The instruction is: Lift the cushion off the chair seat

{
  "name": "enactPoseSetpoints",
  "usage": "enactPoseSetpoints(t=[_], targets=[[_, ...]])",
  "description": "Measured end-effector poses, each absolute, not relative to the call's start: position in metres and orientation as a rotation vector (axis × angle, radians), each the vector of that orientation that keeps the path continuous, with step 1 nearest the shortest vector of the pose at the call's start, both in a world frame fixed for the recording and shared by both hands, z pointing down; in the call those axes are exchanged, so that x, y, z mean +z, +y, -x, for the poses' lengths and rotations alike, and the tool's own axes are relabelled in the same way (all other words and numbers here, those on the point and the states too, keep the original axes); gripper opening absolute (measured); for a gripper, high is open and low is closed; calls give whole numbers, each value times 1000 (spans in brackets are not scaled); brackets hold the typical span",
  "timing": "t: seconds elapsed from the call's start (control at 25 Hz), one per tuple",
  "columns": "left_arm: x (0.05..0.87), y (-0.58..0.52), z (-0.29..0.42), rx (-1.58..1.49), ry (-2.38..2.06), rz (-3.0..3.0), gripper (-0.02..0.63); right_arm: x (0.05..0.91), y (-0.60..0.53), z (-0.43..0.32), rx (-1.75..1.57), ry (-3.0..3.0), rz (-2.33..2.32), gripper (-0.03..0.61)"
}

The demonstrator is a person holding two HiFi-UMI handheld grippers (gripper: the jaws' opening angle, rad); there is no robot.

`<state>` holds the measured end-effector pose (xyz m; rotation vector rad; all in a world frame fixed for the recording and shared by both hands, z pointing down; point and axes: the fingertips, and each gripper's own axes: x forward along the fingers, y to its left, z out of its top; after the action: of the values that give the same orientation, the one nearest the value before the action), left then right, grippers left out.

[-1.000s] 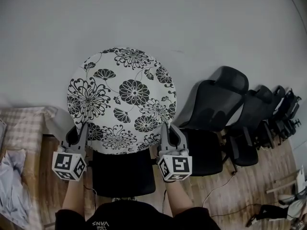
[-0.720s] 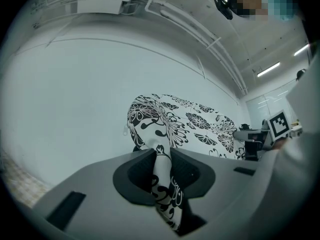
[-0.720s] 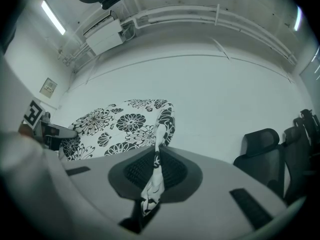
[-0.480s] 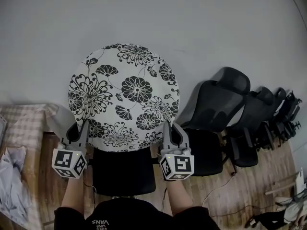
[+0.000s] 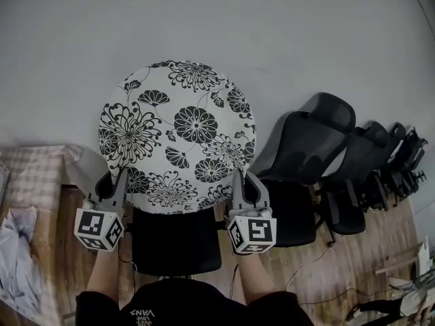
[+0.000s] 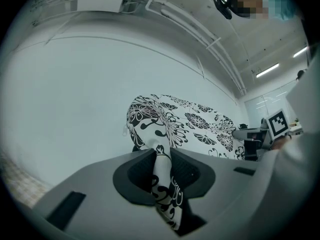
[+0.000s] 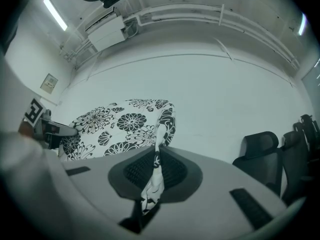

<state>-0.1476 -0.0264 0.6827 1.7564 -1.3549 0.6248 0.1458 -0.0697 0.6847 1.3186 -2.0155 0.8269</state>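
Black-and-white floral cushion (image 5: 178, 134) looks lifted clear of the chair seat (image 5: 175, 244), left gripper (image 5: 117, 179) clamping its 7 o'clock edge, right gripper (image 5: 240, 179) its 5 o'clock, lift seemingly done.

Office or lab workroom, not a home. Long bare white wall (image 5: 306, 39); against it, a row of black mesh-back office chairs (image 5: 306, 148), with one more black chair (image 5: 175, 242) just out from the wall. Wood-look plank floor (image 5: 353, 250) at the wall's foot, loose cables (image 5: 309, 267) trailing across it. High on the wall, a boxy air-conditioning unit (image 7: 107, 34) and a small framed notice (image 7: 49, 83). Above the wall, exposed white pipes (image 7: 200, 14) and strip lights (image 7: 55, 13).
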Motion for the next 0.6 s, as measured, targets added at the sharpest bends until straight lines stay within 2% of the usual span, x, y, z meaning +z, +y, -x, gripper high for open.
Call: enactPoseSetpoints(t=[0.6], targets=[[683,-27,148,627,-1348,-1755,80,686,-69,-146,821,-2005,-1309,31]])
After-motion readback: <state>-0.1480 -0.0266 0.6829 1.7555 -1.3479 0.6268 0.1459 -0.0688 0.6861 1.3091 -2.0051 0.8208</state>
